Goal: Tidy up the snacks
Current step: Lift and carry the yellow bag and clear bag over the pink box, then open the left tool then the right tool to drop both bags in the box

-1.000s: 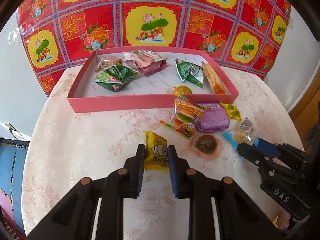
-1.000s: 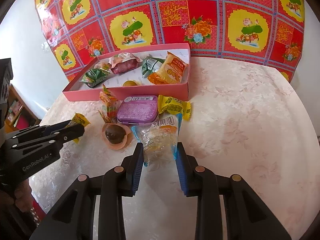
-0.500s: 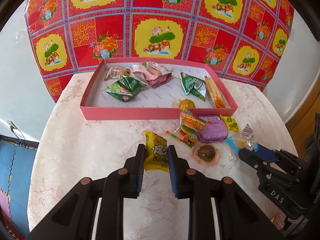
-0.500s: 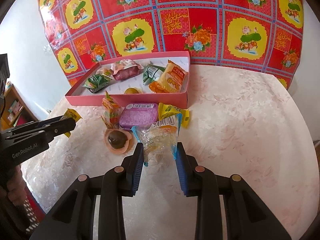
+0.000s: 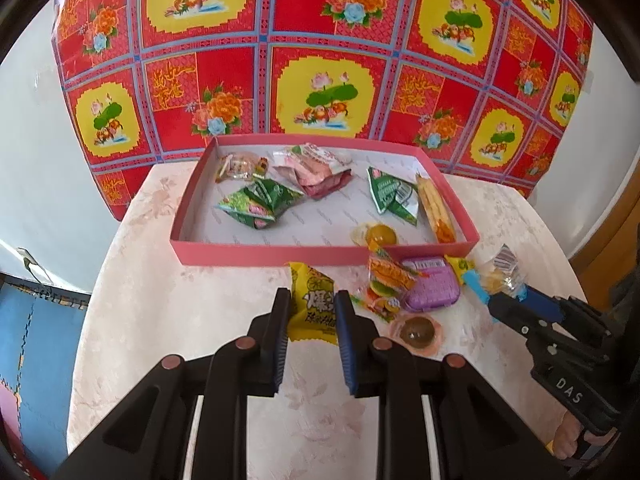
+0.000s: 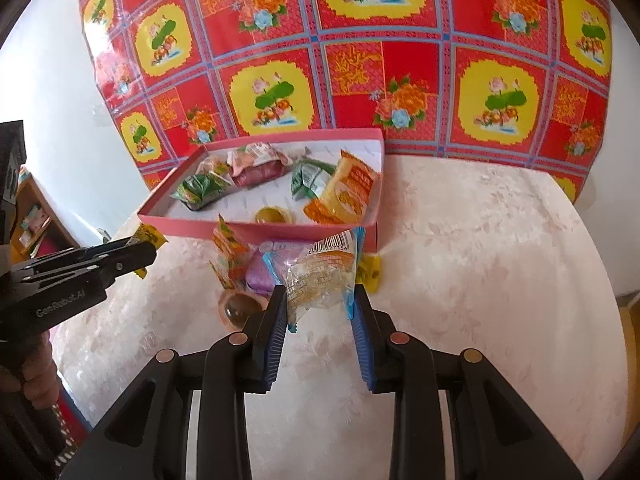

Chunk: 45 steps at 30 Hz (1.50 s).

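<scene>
My left gripper (image 5: 310, 300) is shut on a yellow snack packet (image 5: 314, 308), held just above the table in front of the pink tray (image 5: 280, 254). My right gripper (image 6: 320, 292) is shut on a clear wrapped pastry with blue edges (image 6: 320, 276), which hangs in front of the tray's near corner (image 6: 370, 236). Each gripper shows in the other's view: the right one (image 5: 504, 304) at the right, the left one (image 6: 148, 248) at the left. Inside the tray lie green packets (image 5: 260, 204), a pink packet (image 5: 316, 172), an orange cracker packet (image 6: 344, 196) and a yellow jelly cup (image 5: 382, 234).
Loose on the pale round table (image 5: 180, 320) between the grippers lie a purple case (image 5: 430, 288), a brown jelly cup (image 5: 416, 332), a burger-print packet (image 5: 386, 280) and a small yellow packet (image 5: 460, 266). A red flowered cloth (image 5: 328, 92) hangs behind the tray.
Both grippers have risen a little with their packets, which now hang off the table. The tray sits lower in both views.
</scene>
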Available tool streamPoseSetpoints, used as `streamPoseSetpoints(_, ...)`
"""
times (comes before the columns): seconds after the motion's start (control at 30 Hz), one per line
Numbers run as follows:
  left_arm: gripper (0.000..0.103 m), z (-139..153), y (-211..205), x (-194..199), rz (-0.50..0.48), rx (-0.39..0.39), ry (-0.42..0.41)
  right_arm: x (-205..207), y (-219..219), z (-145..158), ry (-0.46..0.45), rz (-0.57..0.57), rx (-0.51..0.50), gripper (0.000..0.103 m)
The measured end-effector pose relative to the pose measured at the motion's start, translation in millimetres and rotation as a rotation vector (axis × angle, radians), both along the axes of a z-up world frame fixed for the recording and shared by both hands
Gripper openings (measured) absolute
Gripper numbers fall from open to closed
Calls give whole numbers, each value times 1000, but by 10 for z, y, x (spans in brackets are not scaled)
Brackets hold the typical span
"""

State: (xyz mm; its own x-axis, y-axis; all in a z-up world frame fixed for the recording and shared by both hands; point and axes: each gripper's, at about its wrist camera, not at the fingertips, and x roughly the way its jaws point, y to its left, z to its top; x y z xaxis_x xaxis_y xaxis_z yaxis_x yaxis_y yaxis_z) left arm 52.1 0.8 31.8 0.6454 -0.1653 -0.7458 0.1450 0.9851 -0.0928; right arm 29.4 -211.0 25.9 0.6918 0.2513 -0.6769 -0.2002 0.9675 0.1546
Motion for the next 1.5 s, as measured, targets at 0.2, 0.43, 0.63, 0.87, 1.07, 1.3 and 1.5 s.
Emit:
streamPoseSetpoints(0.2, 23, 40, 30, 112, 8, -8, -16, 96, 59, 115, -26, 11, 9, 32)
streamPoseSetpoints(0.43, 23, 25, -1, 215, 10, -16, -30, 235, 120, 189, -39, 19, 15, 32)
streamPoseSetpoints(0.63, 23, 39, -37, 385, 12, -24, -39, 416, 139, 242, -49, 20, 12, 32)
streamPoseSetpoints(0.87, 23, 58, -75, 596, 18, -28, -43, 604, 146, 282, -49, 20, 17, 32)
streamPoseSetpoints(1.07, 23, 23, -81, 760, 37, -33, -35, 784, 172, 293, -42, 22, 19, 32)
streamPoseSetpoints(1.3, 23, -101, -87, 882, 49, -34, -8, 1024, 162, 221, -21, 13, 28, 32)
streamPoseSetpoints(1.5, 23, -137, -114, 1008, 52, -28, -11, 1190, 138, 140, -6, -8, 33, 32)
